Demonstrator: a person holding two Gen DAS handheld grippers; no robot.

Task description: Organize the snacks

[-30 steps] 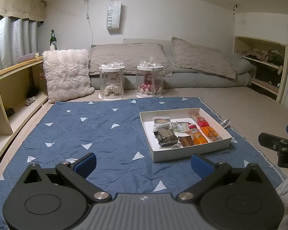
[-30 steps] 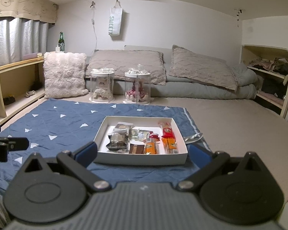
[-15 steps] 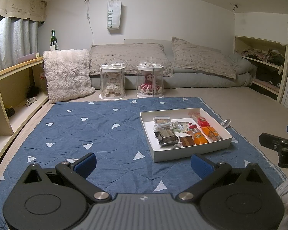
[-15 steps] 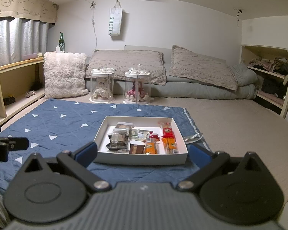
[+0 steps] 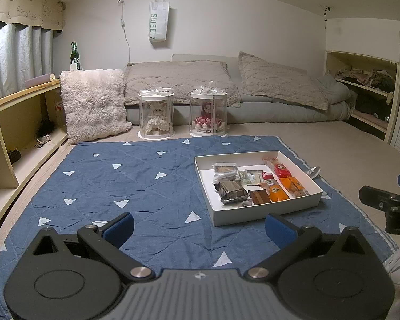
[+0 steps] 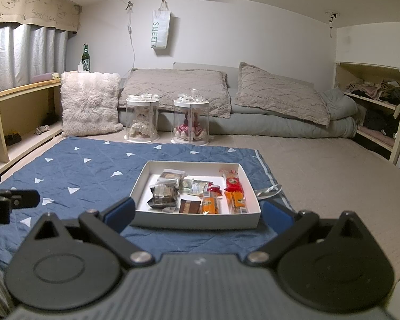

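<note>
White cardboard forms the box [image 6: 197, 221] that lies on the blue quilt [image 5: 136, 181] on the floor, near its right edge. Inside the box the snacks [image 6: 200, 194] lie together: dark packets on the left, orange and red ones on the right. A spoon [image 6: 269, 190] lies just beside the box. The left gripper [image 5: 198, 226] and the right gripper [image 6: 198, 214] both hang above the quilt in front of the box, jaws wide apart and holding nothing.

Snacks [image 6: 197, 194] in box [image 6: 194, 221]; box on mat's [image 6: 88, 170] right part; spoon [image 6: 268, 191] right of box.
</note>
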